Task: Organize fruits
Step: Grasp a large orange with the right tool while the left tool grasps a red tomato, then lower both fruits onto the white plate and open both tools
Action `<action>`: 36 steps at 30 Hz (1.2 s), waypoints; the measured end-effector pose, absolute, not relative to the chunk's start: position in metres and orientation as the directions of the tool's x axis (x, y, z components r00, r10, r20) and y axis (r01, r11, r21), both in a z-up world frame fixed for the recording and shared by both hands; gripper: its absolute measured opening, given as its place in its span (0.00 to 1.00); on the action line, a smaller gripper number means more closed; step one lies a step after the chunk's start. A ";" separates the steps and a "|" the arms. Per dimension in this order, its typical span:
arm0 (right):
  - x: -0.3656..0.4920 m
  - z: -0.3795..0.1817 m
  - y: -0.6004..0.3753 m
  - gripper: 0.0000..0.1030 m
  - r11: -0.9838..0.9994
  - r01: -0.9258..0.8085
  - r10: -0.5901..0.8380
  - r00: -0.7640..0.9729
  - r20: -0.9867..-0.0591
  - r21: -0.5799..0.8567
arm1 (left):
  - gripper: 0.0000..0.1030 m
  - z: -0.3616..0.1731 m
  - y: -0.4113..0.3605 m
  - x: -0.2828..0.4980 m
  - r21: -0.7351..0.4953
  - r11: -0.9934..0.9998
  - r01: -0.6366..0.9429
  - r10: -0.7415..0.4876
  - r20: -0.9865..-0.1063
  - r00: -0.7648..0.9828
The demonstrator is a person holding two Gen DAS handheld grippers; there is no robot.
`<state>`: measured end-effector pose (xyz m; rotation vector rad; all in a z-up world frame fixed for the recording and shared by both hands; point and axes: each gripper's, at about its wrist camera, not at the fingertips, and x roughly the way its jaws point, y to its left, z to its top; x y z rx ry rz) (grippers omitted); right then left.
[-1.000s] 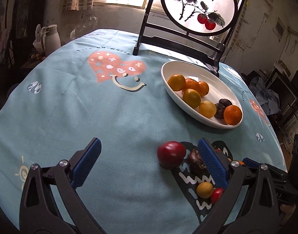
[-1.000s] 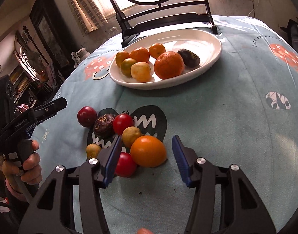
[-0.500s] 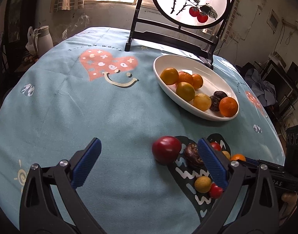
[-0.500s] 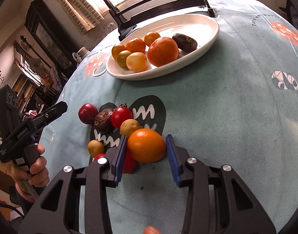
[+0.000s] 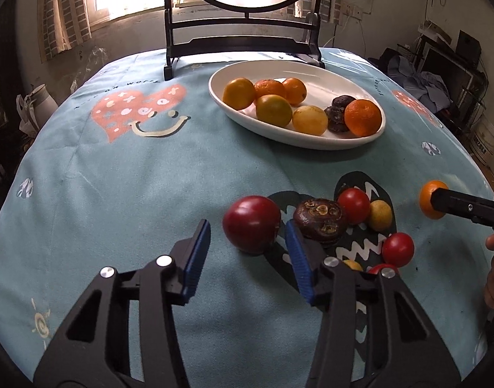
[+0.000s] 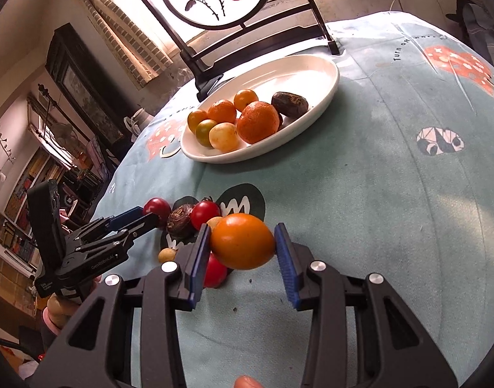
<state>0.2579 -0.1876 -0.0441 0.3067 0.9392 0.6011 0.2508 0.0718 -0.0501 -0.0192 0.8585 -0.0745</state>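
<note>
Tablecloth (image 6: 392, 210): right gripper (image 6: 243, 247) clamps orange (image 6: 242, 241); left gripper (image 5: 248, 252) agape.

I see a teal tablecloth (image 5: 117, 194) printed with a coral heart (image 5: 135, 111) speckled white above a cream smile, and nearer me a black patch (image 5: 360, 245) with white zigzags. On the far white plate (image 5: 311, 74) sit orange, yellow-green, pale yellow and dark brown fruits; near the patch lie a dark red fruit (image 5: 252, 224), a wrinkled brown one (image 5: 319, 220) and bright red tomatoes (image 5: 353, 206). Both black grippers carry blue pads (image 6: 284, 263), and the right gripper (image 6: 242, 252) frames a glossy orange fruit (image 6: 242, 241).
</note>
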 end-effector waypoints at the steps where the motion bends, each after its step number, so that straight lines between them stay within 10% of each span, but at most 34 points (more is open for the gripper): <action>1: 0.258 -0.044 -0.188 0.39 0.797 -0.345 0.604 0.444 -0.662 0.495 | 0.48 -0.051 0.072 0.252 -0.045 0.997 0.061 -0.074 -0.755 0.652; 36: 0.335 0.019 -0.182 0.40 0.782 -0.384 0.614 0.610 -0.500 0.491 | 0.38 0.023 0.030 0.320 -0.086 0.978 0.192 -0.201 -0.646 0.736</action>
